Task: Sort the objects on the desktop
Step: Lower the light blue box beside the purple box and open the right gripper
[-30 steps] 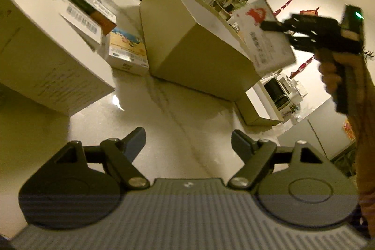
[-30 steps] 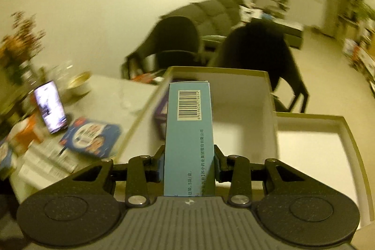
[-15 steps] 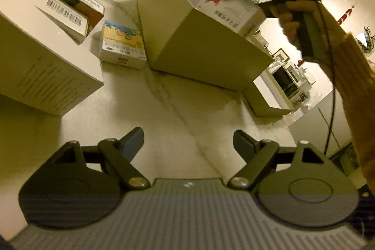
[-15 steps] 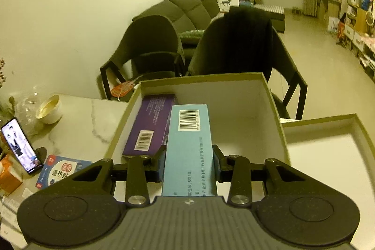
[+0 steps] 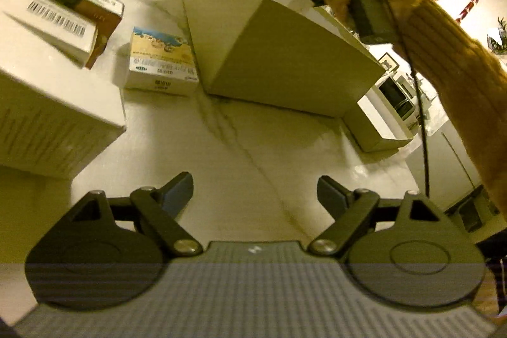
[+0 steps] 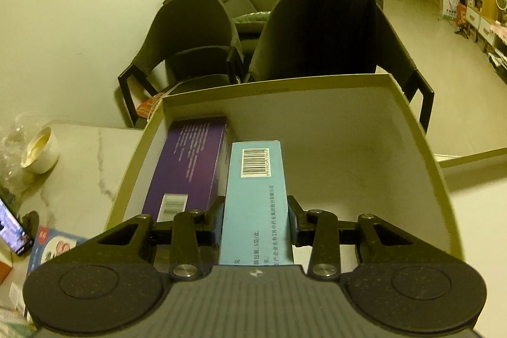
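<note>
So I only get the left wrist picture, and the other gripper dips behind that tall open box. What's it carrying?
Observer: The right gripper is shut on a light blue carton with a barcode, held over the inside of the open box.
Operator: Is anything in there already?
Observer: Yes, a purple carton lies along the left wall.
Operator: Anything else on the table I can't see?
Observer: A phone with its screen lit stands at the left edge.
</note>
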### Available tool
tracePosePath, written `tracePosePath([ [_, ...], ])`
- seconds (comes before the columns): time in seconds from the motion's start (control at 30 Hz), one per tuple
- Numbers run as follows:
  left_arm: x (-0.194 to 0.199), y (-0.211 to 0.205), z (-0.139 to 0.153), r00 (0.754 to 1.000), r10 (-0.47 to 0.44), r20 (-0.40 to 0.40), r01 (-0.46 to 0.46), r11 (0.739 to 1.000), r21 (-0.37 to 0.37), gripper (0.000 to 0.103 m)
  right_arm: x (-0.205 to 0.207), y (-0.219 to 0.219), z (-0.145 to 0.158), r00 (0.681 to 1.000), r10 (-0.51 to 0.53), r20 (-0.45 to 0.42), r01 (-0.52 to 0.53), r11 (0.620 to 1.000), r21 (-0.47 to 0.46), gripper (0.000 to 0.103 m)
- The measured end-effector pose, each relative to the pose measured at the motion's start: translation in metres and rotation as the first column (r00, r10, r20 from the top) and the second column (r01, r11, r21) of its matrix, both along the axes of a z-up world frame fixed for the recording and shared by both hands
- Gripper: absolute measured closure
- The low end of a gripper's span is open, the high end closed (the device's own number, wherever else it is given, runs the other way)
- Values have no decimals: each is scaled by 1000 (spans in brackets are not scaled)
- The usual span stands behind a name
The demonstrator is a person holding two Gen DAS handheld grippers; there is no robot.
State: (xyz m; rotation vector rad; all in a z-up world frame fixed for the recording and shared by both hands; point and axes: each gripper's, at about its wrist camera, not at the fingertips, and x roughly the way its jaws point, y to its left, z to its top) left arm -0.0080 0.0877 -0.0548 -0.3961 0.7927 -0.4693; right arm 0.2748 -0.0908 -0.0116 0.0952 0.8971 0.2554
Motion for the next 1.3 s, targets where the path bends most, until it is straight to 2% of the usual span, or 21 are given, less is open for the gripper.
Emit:
tracePosePath([
  [0.17,2,-2,1,1000,-20,15,20,999,28,16,17,10,-11,1000,3,-17,-3,1000,-7,62],
  [0.43,4,2,-1,1000,-14,15,14,1000,3,15,26,4,-21,998,-4,-57,7,999,50,58],
  [0.57,4,2,-2,1000,-13,18,13,1000,1,15,20,-5,-13,998,18,-62,-13,996,84,56],
  [0.83,4,3,-4,1000,-12,26,12,1000,1,15,-8,-18,-1,989,132,-69,-128,990,54,50],
  [0.97,4,2,-4,999,-16,32,15,1000,8,13,-24,-21,4,963,260,-67,-259,966,17,44],
  [1.13,4,-1,-4,999,-23,43,22,999,31,12,-38,-13,4,921,384,-69,-389,916,-95,44],
  [1.23,4,0,-4,999,-17,39,16,1000,23,12,-44,-5,-1,892,446,-80,-453,874,-176,50],
  [1.3,3,-1,-4,999,-16,39,15,1000,26,12,-45,1,-6,875,478,-81,-483,845,-228,58],
])
